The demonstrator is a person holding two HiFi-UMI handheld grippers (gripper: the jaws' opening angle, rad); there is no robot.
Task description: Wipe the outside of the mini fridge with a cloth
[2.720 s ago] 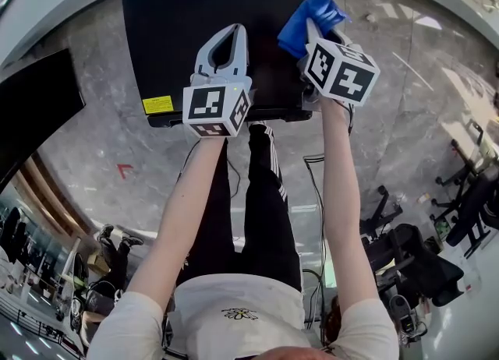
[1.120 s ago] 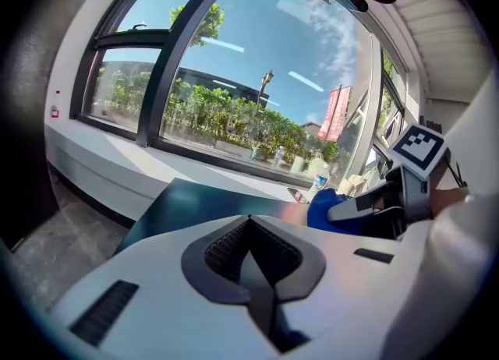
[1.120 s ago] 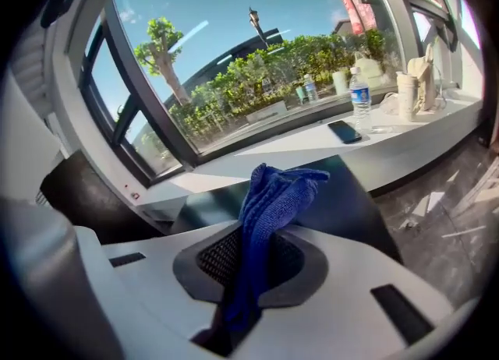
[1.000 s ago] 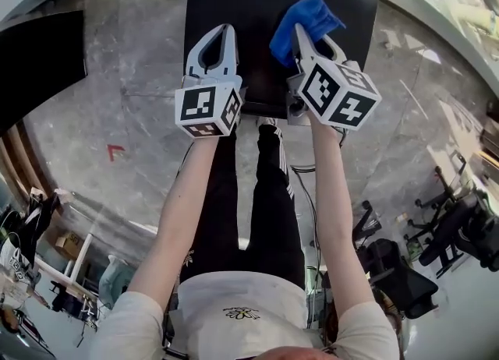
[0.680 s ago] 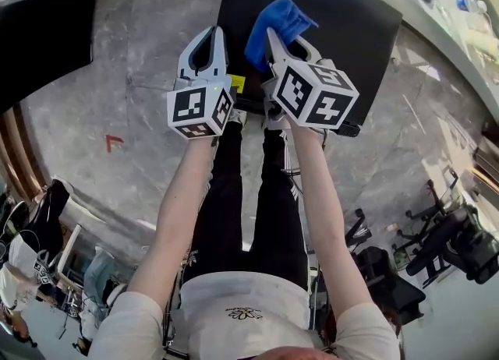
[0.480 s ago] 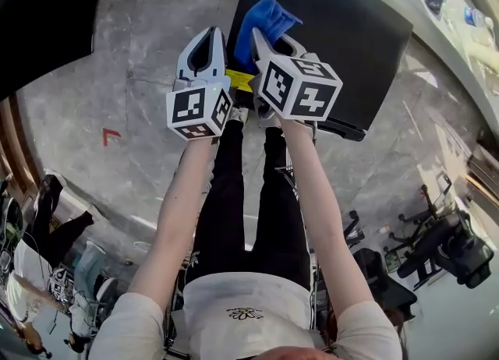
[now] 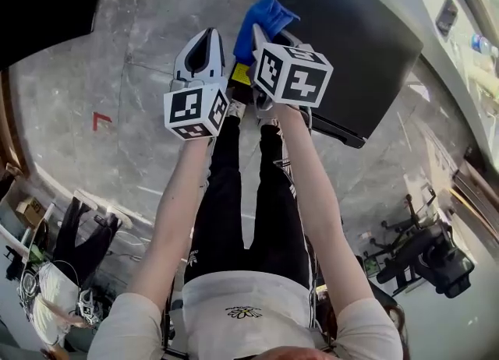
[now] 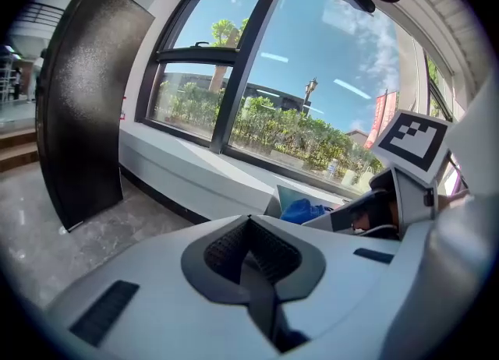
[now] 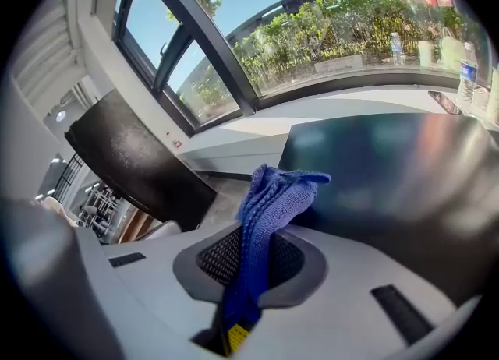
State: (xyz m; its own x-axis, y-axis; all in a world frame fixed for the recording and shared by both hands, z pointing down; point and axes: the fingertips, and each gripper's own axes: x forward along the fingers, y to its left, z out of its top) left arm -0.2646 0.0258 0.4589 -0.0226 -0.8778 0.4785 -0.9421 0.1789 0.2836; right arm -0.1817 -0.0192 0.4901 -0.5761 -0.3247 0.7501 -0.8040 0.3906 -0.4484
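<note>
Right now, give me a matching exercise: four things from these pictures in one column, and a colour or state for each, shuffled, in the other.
Column one
1. left gripper
2. right gripper
3. cloth
4. mini fridge

Column two
A. blue
B. black
C. shut on the cloth
D. shut, with nothing between its jaws

Pairs: 1-D, 2-C, 3-A, 4-B.
</note>
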